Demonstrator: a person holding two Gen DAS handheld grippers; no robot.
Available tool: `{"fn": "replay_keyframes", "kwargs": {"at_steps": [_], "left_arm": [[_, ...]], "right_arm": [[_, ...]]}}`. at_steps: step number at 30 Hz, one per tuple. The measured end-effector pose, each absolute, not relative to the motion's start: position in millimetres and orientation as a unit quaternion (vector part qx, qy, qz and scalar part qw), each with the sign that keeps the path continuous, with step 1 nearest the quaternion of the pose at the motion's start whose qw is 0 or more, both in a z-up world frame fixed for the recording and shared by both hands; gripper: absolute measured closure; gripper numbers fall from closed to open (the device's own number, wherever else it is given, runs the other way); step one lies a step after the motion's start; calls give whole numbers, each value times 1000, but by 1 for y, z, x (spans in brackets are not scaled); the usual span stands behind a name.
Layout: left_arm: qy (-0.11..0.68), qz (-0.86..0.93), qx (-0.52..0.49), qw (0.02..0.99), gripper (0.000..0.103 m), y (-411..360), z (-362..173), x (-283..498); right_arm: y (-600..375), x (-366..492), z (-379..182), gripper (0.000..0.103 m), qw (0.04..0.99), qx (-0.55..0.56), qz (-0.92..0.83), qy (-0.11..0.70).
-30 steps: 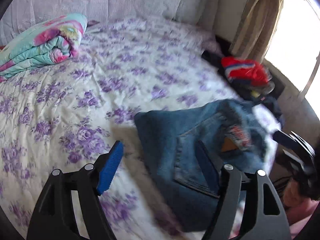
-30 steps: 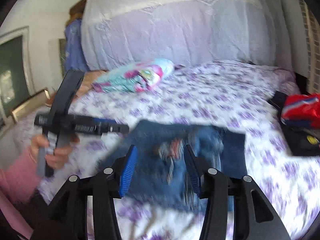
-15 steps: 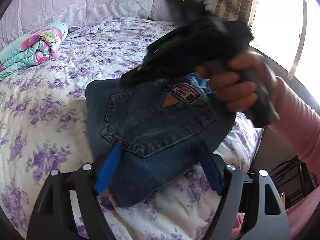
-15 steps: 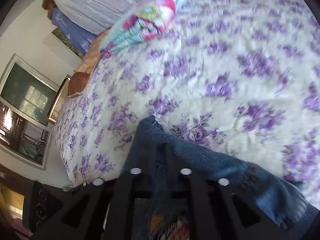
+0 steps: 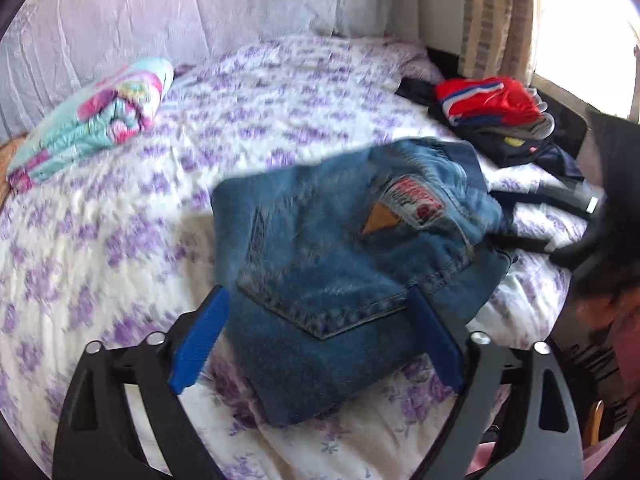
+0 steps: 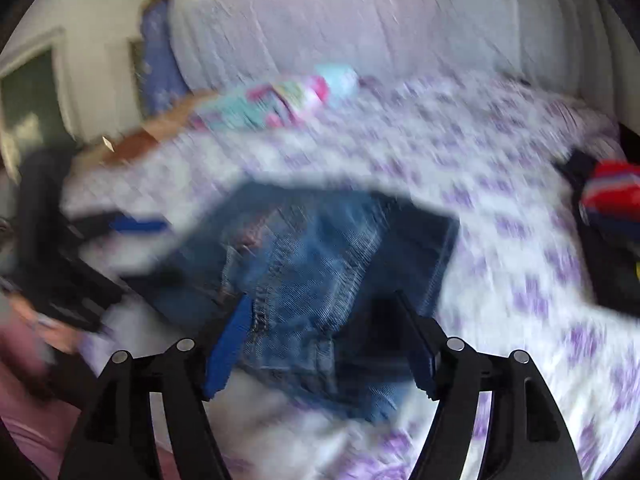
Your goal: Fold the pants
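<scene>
Folded blue jeans [image 5: 320, 264] lie on the flowered bedsheet [image 5: 120, 240], back pocket and label patch facing up. My left gripper [image 5: 318, 340] hovers over their near edge; its jaws are opening wide and the blue pads [image 5: 200, 344] stand apart on either side without pressing. In the right wrist view, which is blurred, the jeans [image 6: 312, 248] appear beyond my right gripper [image 6: 322, 344]; its jaws are opening too, with denim seen between the pads but not clamped. The left gripper [image 6: 80, 240] shows at that view's left edge, and the right gripper [image 5: 600, 220] is a dark blur at the left view's right edge.
A rolled flowered blanket [image 5: 92, 120] lies at the back left of the bed. A pile of red and dark clothes [image 5: 492, 112] sits at the back right near the curtain [image 5: 496, 16]. A fabric-covered headboard [image 5: 180, 12] closes off the back. The bed's edge runs just under the grippers.
The right gripper has pulled back off the jeans to the right and its jaws have spread. The left jaws have widened. The jeans now lie flat and free.
</scene>
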State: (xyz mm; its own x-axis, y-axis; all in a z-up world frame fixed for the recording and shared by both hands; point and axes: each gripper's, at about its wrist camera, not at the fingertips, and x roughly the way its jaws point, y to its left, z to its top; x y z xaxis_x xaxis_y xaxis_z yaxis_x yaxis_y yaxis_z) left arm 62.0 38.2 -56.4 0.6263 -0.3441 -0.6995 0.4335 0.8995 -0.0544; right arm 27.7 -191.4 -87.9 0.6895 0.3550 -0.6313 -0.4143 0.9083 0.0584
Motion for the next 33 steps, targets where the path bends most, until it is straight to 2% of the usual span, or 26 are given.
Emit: {"fn": "replay_keyframes", "kwargs": {"at_steps": [2,4,8,10,13,18,21,25,27,28,29,30,31,33], "left_arm": [[386,-205,52,898,6,38,-61,66],[384,-198,54,900,6,39,-57,65],[361,-170,75,914,6,45,-36,61],[361,-164,53,916,6,59,-24,74],[392,-165,12,905,6,78,-22,104],[471,-185,-61,860,6,95,-52,153],[509,-208,-94,830,6,95,-75,168],[514,-233,-101,819,5,88,-83,176],[529,-262,-124,798,5,85,-90,185],[530,-266,-124,795,6,81,-91,187],[528,-271,-121,796,12,77,-89,187],[522,-284,-122,795,25,74,-86,187],[519,-281,-124,798,27,73,-81,187],[510,-293,-138,797,46,76,-72,189]], "right_arm": [[-195,15,-89,25,932,-41,206,295],[-192,11,-79,23,932,-55,205,292],[-214,7,-52,18,933,4,235,273],[-226,14,-46,16,933,33,227,277],[-253,36,-48,15,924,100,208,305],[-278,91,-90,15,846,229,237,420],[-279,110,-114,13,806,268,251,465],[-272,117,-118,12,792,268,272,476],[-261,119,-120,27,784,261,287,484],[-257,119,-120,30,784,255,284,490],[-253,120,-118,39,787,247,282,489],[-250,120,-113,45,791,242,284,486],[-250,119,-108,48,795,236,283,482],[-247,118,-91,57,807,221,293,463]]}}
